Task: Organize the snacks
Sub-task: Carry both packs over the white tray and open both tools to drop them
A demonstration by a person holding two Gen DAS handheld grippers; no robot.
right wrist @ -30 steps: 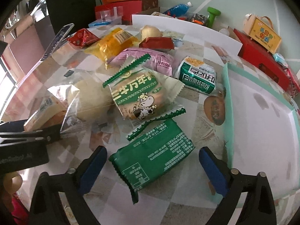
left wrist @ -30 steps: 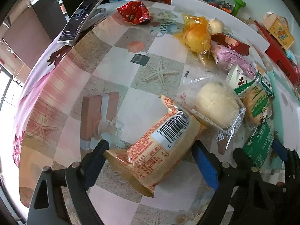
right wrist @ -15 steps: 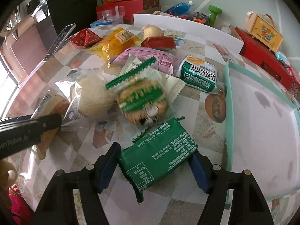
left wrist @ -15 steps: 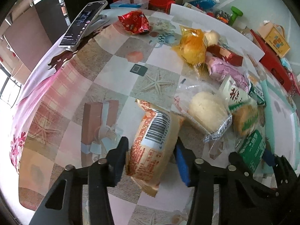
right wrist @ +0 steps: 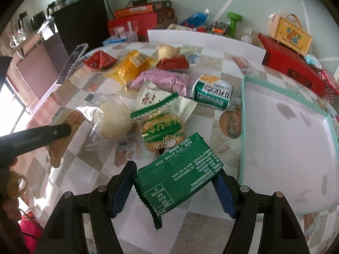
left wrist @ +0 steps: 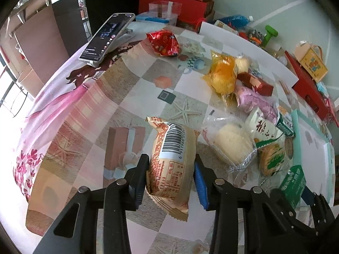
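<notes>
Left wrist view: left gripper (left wrist: 171,167) is pinching the orange pack (left wrist: 172,158) across its middle, pads pressing both sides; whether the pack is clear of the table (left wrist: 89,114) is hard to tell. A bun bag (left wrist: 231,146) is lying just beside it, and more snacks are trailing toward the far edge.

Right wrist view: right gripper (right wrist: 174,187) is clamping the green pack (right wrist: 178,180), tilted, near the tray (right wrist: 243,127). The tray is holding nothing visible. The cookie pack (right wrist: 162,130), purple pack (right wrist: 165,80) and yellow bag (right wrist: 129,67) are waiting loose.

Progress, by my reading: early. Two packs are gripped, none is sorted, and most of the pile is remaining.
</notes>
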